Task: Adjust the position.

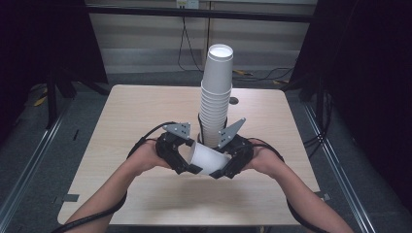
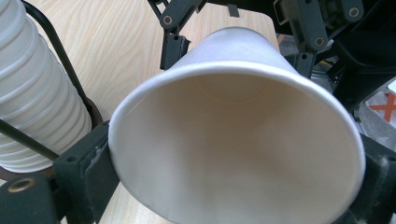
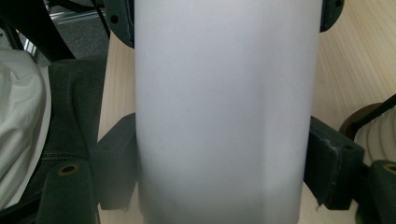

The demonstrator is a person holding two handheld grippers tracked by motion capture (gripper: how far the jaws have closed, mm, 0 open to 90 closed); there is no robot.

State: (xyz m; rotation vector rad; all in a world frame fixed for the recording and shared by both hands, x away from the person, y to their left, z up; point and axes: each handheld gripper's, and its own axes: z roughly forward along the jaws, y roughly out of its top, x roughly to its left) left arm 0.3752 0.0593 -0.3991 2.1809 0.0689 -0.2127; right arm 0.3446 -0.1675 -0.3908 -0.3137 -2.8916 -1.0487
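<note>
A single white paper cup (image 1: 208, 158) lies on its side just above the table, held between both grippers. My left gripper (image 1: 188, 165) is shut on the wide rim end. In the left gripper view the cup's open mouth (image 2: 233, 140) faces the camera, with the pads pressing its rim from both sides. My right gripper (image 1: 222, 170) is shut on the narrower base end. In the right gripper view the cup's wall (image 3: 224, 107) stands between the two black jaws of that gripper (image 3: 224, 163).
A tall stack of white paper cups (image 1: 216, 97) stands in a black wire holder (image 2: 56, 51) right behind the grippers, near the table's middle. The wooden table (image 1: 136, 111) has bare surface on both sides. Dark floor and metal rails surround it.
</note>
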